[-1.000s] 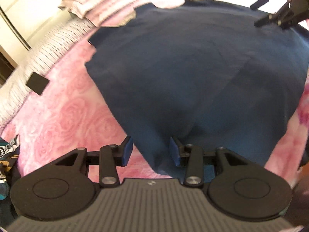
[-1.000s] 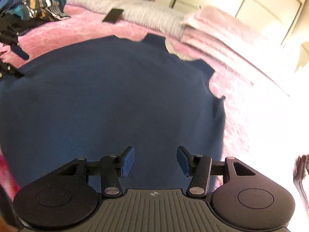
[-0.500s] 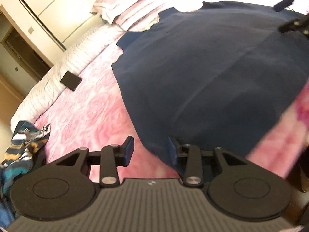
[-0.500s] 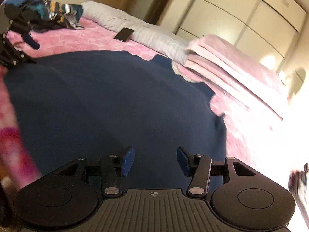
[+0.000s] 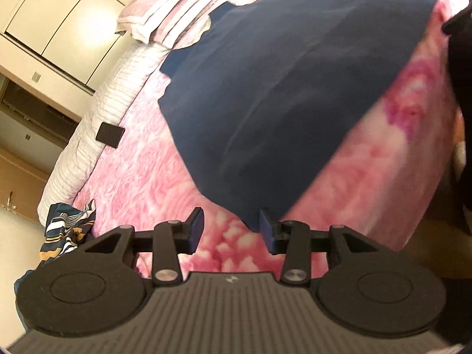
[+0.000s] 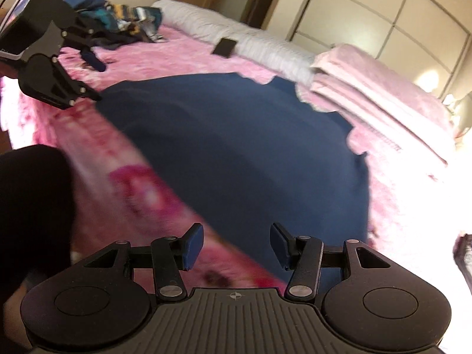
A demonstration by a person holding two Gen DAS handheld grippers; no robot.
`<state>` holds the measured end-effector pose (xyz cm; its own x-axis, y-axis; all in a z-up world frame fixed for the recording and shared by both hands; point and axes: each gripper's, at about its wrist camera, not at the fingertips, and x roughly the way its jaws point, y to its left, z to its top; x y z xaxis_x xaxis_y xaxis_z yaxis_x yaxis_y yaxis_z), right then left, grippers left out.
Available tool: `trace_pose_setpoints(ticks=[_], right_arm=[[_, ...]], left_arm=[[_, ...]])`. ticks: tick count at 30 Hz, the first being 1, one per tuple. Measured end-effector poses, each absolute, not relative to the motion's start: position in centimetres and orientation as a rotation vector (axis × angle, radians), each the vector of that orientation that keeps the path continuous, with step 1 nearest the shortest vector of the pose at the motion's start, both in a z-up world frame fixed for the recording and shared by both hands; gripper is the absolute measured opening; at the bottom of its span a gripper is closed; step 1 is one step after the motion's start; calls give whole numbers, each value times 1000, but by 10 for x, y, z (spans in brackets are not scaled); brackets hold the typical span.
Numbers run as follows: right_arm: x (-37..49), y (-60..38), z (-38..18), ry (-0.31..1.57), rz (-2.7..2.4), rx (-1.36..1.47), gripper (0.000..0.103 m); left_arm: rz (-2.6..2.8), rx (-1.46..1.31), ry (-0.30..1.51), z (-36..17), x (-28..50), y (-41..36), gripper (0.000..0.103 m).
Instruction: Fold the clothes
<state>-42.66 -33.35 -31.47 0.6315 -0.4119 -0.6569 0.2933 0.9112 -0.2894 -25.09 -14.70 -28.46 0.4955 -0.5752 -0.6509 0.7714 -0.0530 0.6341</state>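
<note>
A navy blue garment [image 5: 289, 94] lies spread flat on a pink rose-patterned blanket [image 5: 141, 177]; it also shows in the right wrist view [image 6: 250, 147]. My left gripper [image 5: 231, 230] is open and empty at the garment's near left corner, which lies by its right finger. My right gripper [image 6: 236, 244] is open and empty over the garment's near hem. The left gripper also shows in the right wrist view [image 6: 88, 76] at the far left.
A striped multicoloured garment [image 5: 67, 230] lies at the bed's edge. A black phone [image 5: 109, 134] rests on a white ribbed bolster [image 5: 97, 112]. Folded pink blankets [image 6: 377, 100] lie beyond the collar. Wardrobe doors [image 6: 383, 14] stand behind. The bed edge is near.
Both grippers have pulled back toward the near bed edge and tilted, so more pink blanket shows below the hem. Both stay open and empty.
</note>
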Motion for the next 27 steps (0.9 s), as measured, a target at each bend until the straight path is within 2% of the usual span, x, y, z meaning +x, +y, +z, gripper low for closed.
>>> trace_pose_setpoints(ticks=[8,11,27], right_arm=[[-396,-341,-307,935,-345,-43,52],[-388,-345,-308,984,-350,-83,52],[-368,-362,-323,1080,-314,-170,52]], left_arm=[[-1216,1161,53,-288,-269,-134,39],[-1248,1181,6,-294,-273,-136,39],[-1285,1265,-13,-312,-262,-148,41]])
